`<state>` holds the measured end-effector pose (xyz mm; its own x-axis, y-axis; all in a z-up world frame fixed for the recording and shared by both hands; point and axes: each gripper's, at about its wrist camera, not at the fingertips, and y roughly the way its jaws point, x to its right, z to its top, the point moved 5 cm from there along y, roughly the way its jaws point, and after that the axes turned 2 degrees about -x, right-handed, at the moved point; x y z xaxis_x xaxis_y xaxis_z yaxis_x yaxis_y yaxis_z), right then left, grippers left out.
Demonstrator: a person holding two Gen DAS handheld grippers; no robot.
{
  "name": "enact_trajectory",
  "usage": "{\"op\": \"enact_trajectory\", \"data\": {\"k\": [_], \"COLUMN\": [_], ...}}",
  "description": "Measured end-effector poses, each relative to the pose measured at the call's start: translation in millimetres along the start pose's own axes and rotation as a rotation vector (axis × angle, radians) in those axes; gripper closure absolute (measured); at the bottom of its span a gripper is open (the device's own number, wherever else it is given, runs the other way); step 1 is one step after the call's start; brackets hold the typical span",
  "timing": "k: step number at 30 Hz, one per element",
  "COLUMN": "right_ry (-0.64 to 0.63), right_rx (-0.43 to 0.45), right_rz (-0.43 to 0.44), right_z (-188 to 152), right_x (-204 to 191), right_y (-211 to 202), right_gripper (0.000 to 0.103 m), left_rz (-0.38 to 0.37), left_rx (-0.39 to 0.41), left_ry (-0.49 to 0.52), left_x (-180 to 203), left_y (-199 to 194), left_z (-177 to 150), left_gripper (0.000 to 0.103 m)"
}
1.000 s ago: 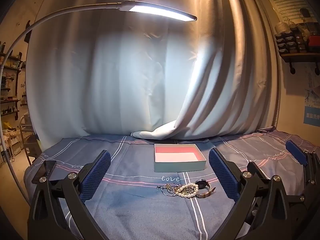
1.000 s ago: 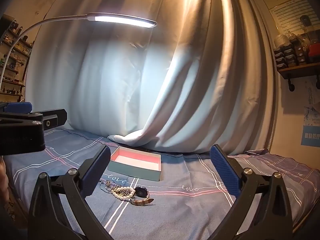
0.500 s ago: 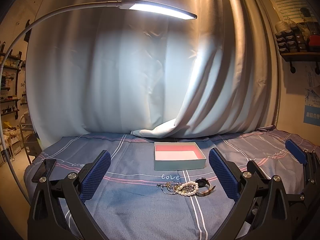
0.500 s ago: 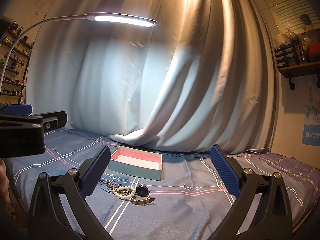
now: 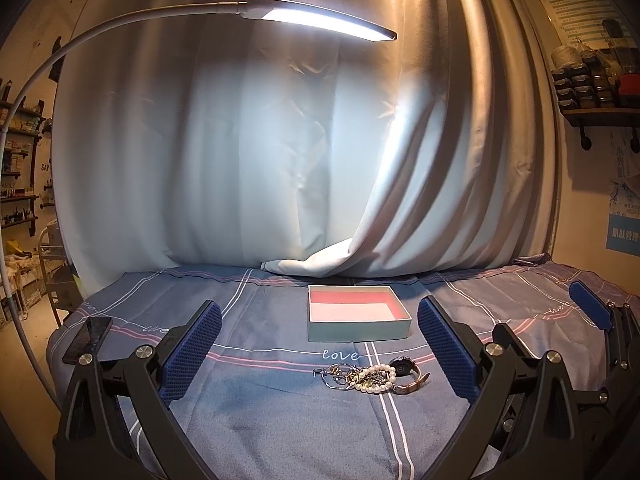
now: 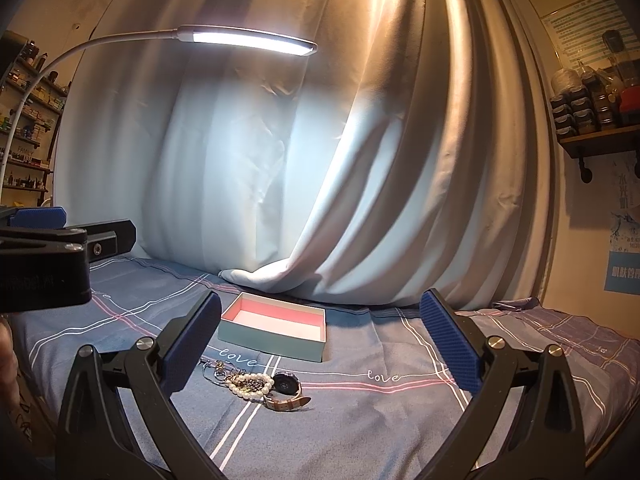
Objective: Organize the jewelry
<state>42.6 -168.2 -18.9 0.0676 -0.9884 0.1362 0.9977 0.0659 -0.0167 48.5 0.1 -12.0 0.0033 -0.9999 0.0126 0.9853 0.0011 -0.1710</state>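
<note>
Hovering spread wide and empty, left claw and right claw face jewelry pile before box.

A lamp-lit corner with a draped table and cluttered walls

A lit lamp on a curved white neck hung over a blue striped cloth with "love" stitched on it. A pale curtain fell behind, its hem bunched on the cloth. A dark phone lay near the cloth's left edge. A wall shelf at the right carried small jars, with a blue poster below it. Shelves lined the left wall.
</note>
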Motion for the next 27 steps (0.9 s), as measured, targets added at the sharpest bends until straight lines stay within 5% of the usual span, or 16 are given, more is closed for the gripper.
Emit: {"op": "enact_trajectory", "data": {"k": [23, 27], "right_ry": [-0.004, -0.015], "right_rx": [-0.008, -0.077], "right_rz": [0.006, 0.010], "right_z": [1, -2], "right_x": [1, 1], "right_y": [0, 12], "right_gripper": [0.005, 0.005], "left_rz": [-0.019, -0.079], "left_rx": [0.046, -0.051], "left_ry": [0.015, -0.046], "left_x": [4, -3], "left_y": [-5, 9], "left_z": [7, 3], "left_gripper": [0.006, 0.006]}}
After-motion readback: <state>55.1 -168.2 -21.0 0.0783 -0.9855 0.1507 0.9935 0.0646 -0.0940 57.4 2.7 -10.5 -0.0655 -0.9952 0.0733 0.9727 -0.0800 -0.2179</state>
